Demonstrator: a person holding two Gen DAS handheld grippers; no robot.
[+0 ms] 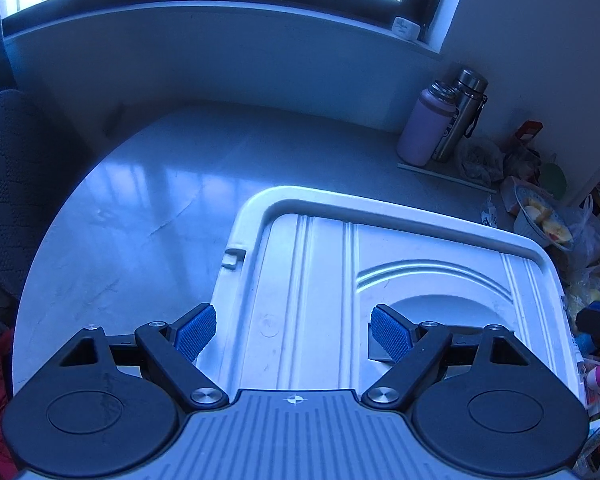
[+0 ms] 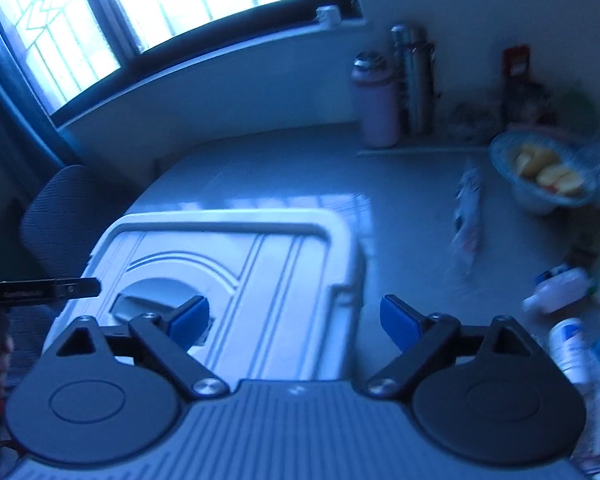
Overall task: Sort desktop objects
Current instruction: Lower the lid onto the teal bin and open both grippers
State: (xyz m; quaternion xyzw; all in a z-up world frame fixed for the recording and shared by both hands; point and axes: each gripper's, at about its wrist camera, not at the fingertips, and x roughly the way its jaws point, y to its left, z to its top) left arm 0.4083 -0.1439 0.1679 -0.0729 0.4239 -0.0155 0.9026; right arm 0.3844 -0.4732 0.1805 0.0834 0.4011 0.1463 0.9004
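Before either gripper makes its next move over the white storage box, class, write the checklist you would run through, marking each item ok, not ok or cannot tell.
1. Left gripper open and holding nothing: ok.
2. Right gripper open and holding nothing: ok.
3. White storage box lid off so things can go in: not ok, it is on.
4. Lid latch released: cannot tell.
5. Small bottles to sort within view of the right gripper: ok.
6. Fruit bowl standing apart from the box: ok.
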